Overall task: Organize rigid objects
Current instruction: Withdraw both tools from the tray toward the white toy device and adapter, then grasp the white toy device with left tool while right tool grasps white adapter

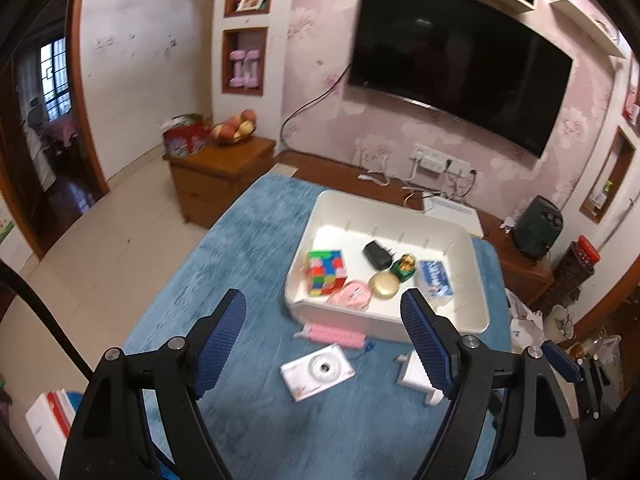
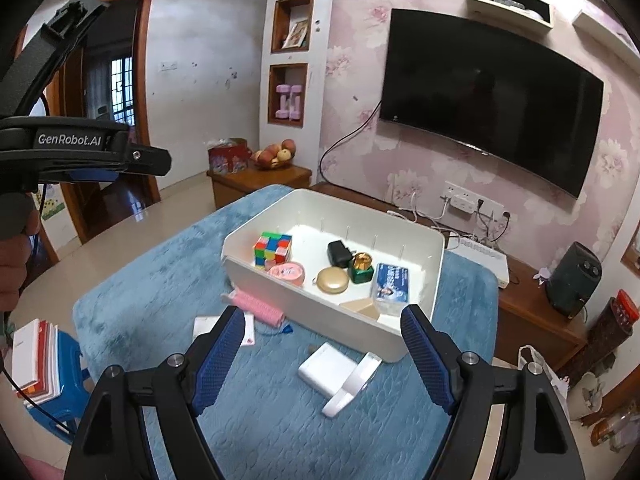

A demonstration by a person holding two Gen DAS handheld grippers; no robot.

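A blue rug point(image 2: 168, 280) covers the surface, in a room with pink floral wallpaper, a TV point(image 2: 492, 96) on the far wall and a wooden cabinet point(image 2: 260, 184) at far left. One white bin point(image 2: 256, 276) sits on the rug's far right part, holding seven things: a cube point(image 2: 272, 249), a black plug point(image 2: 339, 253), a green bottle point(image 2: 362, 267), a gold disc point(image 2: 332, 280), a pink tin point(image 2: 287, 272), a blue box point(image 2: 391, 287) and a tan piece point(image 2: 360, 307). Near the bin lie one pink roller point(image 1: 334, 335), one camera point(image 1: 318, 371) and one white charger point(image 2: 340, 376). The left gripper point(image 1: 324, 340) and right gripper point(image 2: 322, 354) both hover released, holding nothing.
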